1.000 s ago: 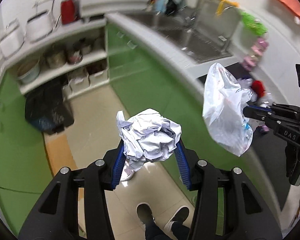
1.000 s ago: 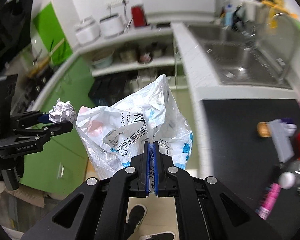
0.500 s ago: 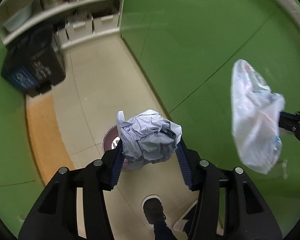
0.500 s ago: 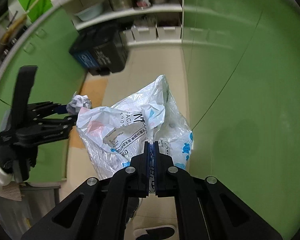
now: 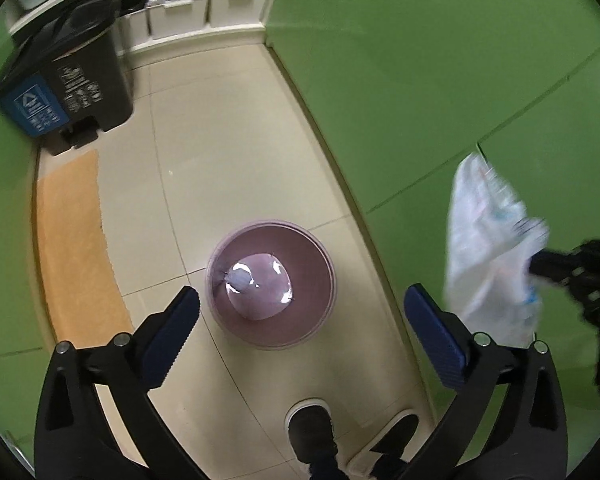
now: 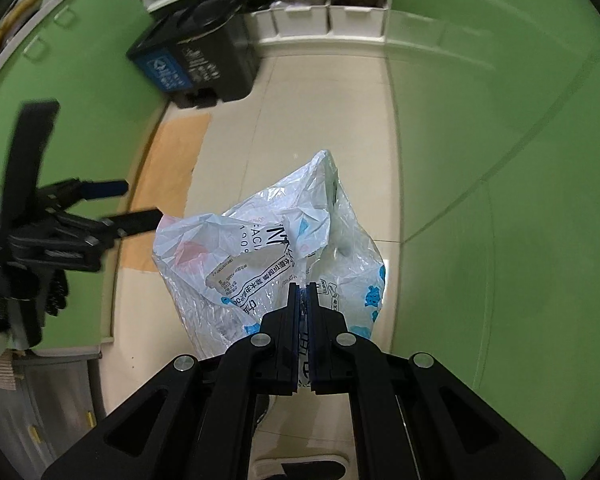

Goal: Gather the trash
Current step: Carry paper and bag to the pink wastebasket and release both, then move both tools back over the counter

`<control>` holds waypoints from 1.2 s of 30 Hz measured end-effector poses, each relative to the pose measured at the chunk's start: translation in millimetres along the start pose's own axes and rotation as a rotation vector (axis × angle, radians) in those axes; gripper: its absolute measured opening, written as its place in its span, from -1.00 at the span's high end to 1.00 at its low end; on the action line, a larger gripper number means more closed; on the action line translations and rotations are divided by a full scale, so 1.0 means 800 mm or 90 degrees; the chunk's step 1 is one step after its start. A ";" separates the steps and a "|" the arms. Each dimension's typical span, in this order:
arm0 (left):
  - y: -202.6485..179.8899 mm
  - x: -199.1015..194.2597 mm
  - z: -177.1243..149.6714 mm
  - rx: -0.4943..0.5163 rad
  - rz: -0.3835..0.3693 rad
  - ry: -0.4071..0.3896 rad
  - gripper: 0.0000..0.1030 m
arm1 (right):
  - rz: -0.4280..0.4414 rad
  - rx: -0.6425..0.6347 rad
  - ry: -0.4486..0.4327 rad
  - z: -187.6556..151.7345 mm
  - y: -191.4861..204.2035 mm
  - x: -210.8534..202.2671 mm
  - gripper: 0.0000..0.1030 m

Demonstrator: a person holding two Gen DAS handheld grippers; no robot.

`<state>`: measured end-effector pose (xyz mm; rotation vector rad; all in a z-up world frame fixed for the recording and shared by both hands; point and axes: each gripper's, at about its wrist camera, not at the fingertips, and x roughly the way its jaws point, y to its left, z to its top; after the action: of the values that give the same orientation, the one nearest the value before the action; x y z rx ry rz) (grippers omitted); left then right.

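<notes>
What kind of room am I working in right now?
Most likely a home kitchen: green cabinet fronts line a tiled floor, open shelves hold storage bins and a basin, and a black pedal bin stands in the corner.

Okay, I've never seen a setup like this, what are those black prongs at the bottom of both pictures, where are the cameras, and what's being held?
There is no robot here. A person carries a hand-held two-finger tool in each hand, and each tool has a wide-angle camera looking along its fingers, nearly straight down at a kitchen floor.

In the left camera's picture, the left tool has just opened wide and holds nothing. Below it a round purple bin stands on the tiled floor, with a crumpled paper ball inside. The person's shoes show at the bottom.

In the right camera's picture, the right tool is shut on a crinkled plastic bag. Further back stand a black pedal bin and an orange mat.
</notes>
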<state>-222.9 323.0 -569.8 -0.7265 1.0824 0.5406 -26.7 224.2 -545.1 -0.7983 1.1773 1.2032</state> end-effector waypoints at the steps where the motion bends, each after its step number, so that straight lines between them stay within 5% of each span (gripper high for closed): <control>1: 0.005 -0.007 -0.001 -0.009 -0.002 -0.005 -0.94 | 0.005 -0.005 0.003 0.002 0.006 0.007 0.94; 9: 0.069 -0.049 -0.010 -0.081 -0.005 -0.037 -0.94 | 0.042 -0.056 0.027 0.023 0.065 0.074 0.93; 12: 0.088 -0.060 -0.018 -0.099 0.005 -0.054 -0.94 | 0.043 -0.069 0.032 0.031 0.083 0.100 0.78; 13: 0.092 -0.063 -0.022 -0.106 0.007 -0.055 -0.94 | 0.038 -0.073 0.032 0.032 0.086 0.106 0.65; 15: 0.101 -0.066 -0.029 -0.119 0.006 -0.055 -0.94 | 0.032 -0.069 0.025 0.032 0.088 0.115 -0.43; 17: 0.103 -0.070 -0.033 -0.123 0.009 -0.056 -0.94 | 0.033 -0.059 0.006 0.033 0.087 0.118 -0.69; 22: 0.093 -0.076 -0.038 -0.112 0.020 -0.054 -0.94 | 0.026 -0.049 0.017 0.029 0.083 0.116 -0.83; 29: 0.038 -0.123 -0.023 -0.078 0.017 -0.054 -0.94 | 0.022 -0.027 -0.003 0.017 0.068 0.037 -0.85; 36: -0.055 -0.256 0.009 -0.010 0.012 -0.087 -0.94 | 0.017 -0.002 -0.072 0.007 0.063 -0.158 -0.85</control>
<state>-265.1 290.4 -367.2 -0.6841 0.9600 0.6062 -67.3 206.3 -416.3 -0.7095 1.0965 1.2556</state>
